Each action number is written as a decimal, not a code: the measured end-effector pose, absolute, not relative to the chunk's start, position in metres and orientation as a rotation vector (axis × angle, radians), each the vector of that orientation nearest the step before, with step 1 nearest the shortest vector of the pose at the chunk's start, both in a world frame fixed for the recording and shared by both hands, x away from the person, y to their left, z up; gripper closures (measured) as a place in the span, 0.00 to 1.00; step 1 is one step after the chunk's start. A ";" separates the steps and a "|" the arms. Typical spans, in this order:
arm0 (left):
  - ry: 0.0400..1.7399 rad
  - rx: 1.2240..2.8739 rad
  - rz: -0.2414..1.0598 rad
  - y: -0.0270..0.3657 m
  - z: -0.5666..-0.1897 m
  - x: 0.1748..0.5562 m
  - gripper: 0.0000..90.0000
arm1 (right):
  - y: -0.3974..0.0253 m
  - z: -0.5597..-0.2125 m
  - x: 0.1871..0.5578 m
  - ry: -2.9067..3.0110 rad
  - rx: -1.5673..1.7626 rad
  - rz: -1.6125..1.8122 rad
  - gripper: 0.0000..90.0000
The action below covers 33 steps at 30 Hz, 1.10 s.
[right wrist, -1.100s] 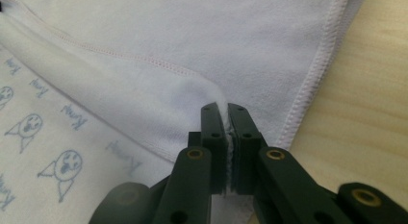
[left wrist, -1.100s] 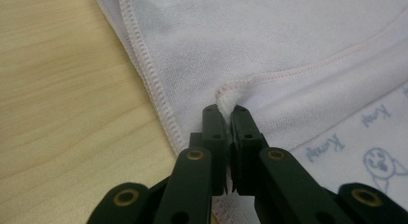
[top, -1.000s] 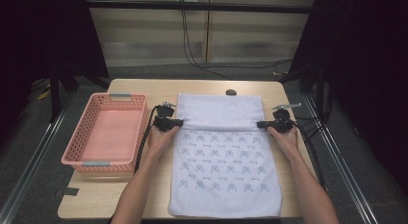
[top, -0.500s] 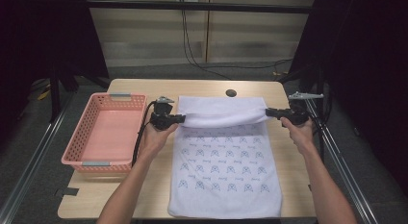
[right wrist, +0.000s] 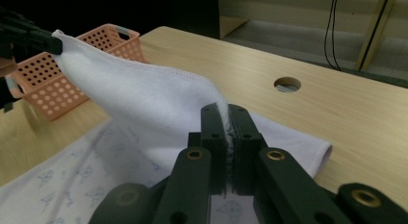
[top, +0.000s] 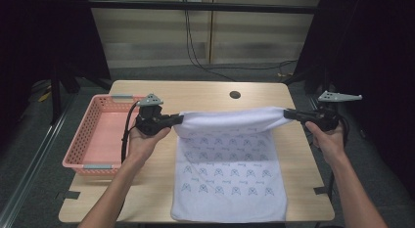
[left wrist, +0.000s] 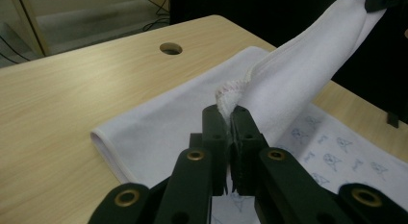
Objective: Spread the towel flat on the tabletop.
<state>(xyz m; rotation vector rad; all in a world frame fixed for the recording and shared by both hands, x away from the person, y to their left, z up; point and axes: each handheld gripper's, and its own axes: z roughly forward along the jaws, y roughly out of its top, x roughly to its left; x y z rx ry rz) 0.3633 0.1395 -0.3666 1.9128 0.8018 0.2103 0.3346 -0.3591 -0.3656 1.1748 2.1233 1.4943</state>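
A pink perforated plastic basket [top: 105, 135] sits at the left edge of the light wooden desk [top: 205, 93], just left of the white printed cloth towel [top: 230, 179]. The left claw [top: 178, 119] is clenched on the towel's far left corner, lifted off the desk. The right claw [top: 288, 113] pinches the far right corner likewise. Held apart, they stretch the far edge taut between them, likely to fold it toward the near edge, which lies flat on the desk.
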 end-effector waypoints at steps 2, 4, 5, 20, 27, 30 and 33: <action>0.776 1.888 0.216 0.142 -0.353 0.355 0.96 | -0.358 -0.355 0.328 2.117 1.149 1.509 0.97; 0.738 1.872 0.231 0.145 -0.341 0.345 0.96 | -0.356 -0.342 0.318 2.116 1.111 1.516 0.97; 0.721 1.872 0.248 0.147 -0.335 0.339 0.96 | -0.356 -0.338 0.314 2.112 1.099 1.518 0.97; 0.718 1.998 0.088 0.164 -0.424 0.279 0.95 | -0.343 -0.425 0.227 2.376 1.112 1.405 0.97; 0.702 2.053 -0.007 0.160 -0.454 0.251 0.94 | -0.347 -0.447 0.196 2.425 1.122 1.370 0.94; 0.696 2.080 -0.030 0.161 -0.464 0.243 0.90 | -0.347 -0.451 0.186 2.456 1.118 1.347 0.90; 0.699 2.124 -0.055 0.159 -0.474 0.240 0.89 | -0.345 -0.458 0.181 2.486 1.132 1.327 0.90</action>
